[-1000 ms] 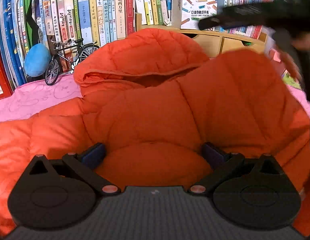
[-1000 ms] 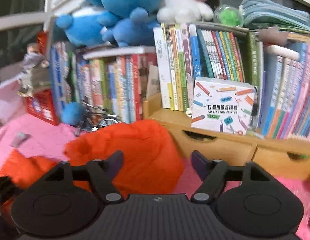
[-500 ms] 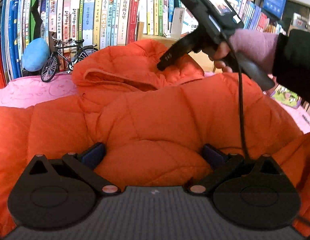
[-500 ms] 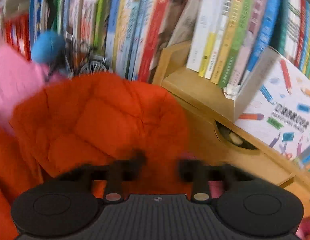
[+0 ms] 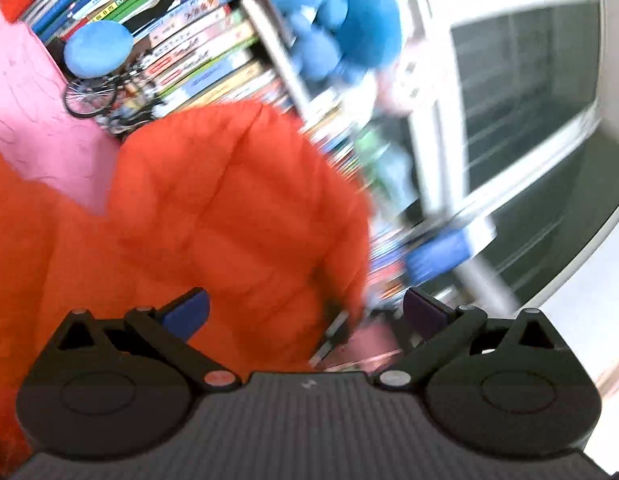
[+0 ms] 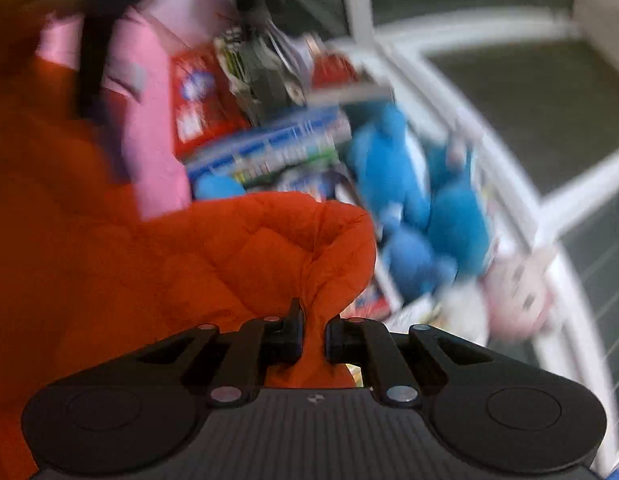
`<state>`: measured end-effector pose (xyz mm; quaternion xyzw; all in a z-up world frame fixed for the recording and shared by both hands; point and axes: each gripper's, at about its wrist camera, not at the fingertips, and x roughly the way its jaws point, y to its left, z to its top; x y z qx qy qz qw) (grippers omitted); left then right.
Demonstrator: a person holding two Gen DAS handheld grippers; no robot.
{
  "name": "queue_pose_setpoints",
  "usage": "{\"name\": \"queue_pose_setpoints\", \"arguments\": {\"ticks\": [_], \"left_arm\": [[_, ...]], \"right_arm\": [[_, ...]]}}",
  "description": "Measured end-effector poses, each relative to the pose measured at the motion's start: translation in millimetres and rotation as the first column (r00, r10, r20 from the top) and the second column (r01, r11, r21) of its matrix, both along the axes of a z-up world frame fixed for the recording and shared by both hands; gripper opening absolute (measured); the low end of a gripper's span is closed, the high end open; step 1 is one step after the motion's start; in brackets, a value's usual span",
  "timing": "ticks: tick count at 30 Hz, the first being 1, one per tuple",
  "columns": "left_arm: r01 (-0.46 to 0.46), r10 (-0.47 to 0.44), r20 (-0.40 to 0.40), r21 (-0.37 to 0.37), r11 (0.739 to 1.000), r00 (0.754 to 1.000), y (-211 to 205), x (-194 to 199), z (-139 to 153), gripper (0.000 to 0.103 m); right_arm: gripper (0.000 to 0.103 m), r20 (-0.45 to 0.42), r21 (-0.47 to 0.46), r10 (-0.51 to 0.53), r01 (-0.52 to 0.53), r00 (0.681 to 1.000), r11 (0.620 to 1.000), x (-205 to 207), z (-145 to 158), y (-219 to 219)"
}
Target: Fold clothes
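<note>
Right tool (image 6: 314, 336) was clenched on a bunched fold of the orange puffer jacket (image 6: 157, 280), near the curled hood edge; the fabric pinched up between the pads, and its jaws had just been closing onto it. Left tool (image 5: 305, 312) stood released, pads wide apart, nothing pressed between them; the jacket (image 5: 229, 208) lay directly ahead of it and to its left, its near edge reaching between the open fingers without a grip.

Both views were tilted and motion-blurred. The jacket's bulk lay on a pink cover (image 5: 33, 112), spreading left and away from both tools, with the tilted bookshelf (image 5: 197, 52) and blue plush toys (image 6: 421, 216) behind it.

Key relation, as judged: the right tool held 1 end at the hood side, so the jacket's length ran leftward from that grip. The right hand was the 1 in contact; the left was near but free. Next move likely called for carrying the pinched hood part over the body, the left tool either pinning or taking a 2nd hold. Risk: slippery, puffy fabric could slide out of a thin pinch.
</note>
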<state>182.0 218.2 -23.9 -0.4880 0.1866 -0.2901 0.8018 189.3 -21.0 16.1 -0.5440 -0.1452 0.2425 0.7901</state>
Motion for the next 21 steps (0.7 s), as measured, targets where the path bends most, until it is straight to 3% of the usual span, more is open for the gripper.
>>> {"name": "queue_pose_setpoints", "arguments": {"ticks": [3, 10, 12, 13, 14, 17, 19, 21], "left_arm": [[0.007, -0.007, -0.067, -0.006, 1.0, 0.998, 4.9, 21.4, 21.8, 0.103], [0.048, -0.003, -0.275, 0.158, 0.986, 0.961, -26.2, 85.3, 46.9, 0.101], [0.041, 0.022, -0.313, 0.193, 0.98, 0.95, -38.7, 90.0, 45.8, 0.071], [0.033, 0.031, -0.324, 0.191, 0.981, 0.945, -42.8, 88.0, 44.2, 0.043], [0.024, 0.037, -0.329, 0.18, 0.983, 0.944, -45.8, 85.4, 42.4, 0.031], [-0.004, 0.055, -0.342, 0.147, 0.989, 0.938, -55.0, 77.4, 37.3, 0.023], [-0.008, 0.053, -0.333, 0.135, 0.991, 0.941, -59.6, 71.4, 38.8, 0.023], [-0.014, 0.055, -0.314, 0.133, 0.991, 0.948, -64.5, 64.8, 44.2, 0.023]], "right_arm": [[0.011, 0.039, -0.043, 0.04, -0.038, 0.998, 0.998, -14.0, -15.8, -7.2], [0.011, 0.093, -0.063, 0.077, -0.071, 0.993, 0.995, -19.8, -29.7, -9.1], [0.011, 0.118, -0.079, 0.093, -0.084, 0.989, 0.993, -23.7, -34.4, -11.3], [0.011, 0.121, -0.082, 0.097, -0.087, 0.988, 0.993, -25.7, -35.7, -13.3], [0.011, 0.117, -0.078, 0.097, -0.088, 0.988, 0.993, -27.7, -36.0, -15.8], [0.016, -0.001, 0.035, 0.058, -0.058, 0.998, 0.998, -29.4, -20.4, -29.1], [0.033, -0.165, 0.178, 0.029, 0.001, 0.986, 0.984, -26.2, 1.9, -44.1], [0.072, -0.349, 0.35, 0.038, 0.093, 0.936, 0.932, -19.7, 26.4, -66.4]]}}
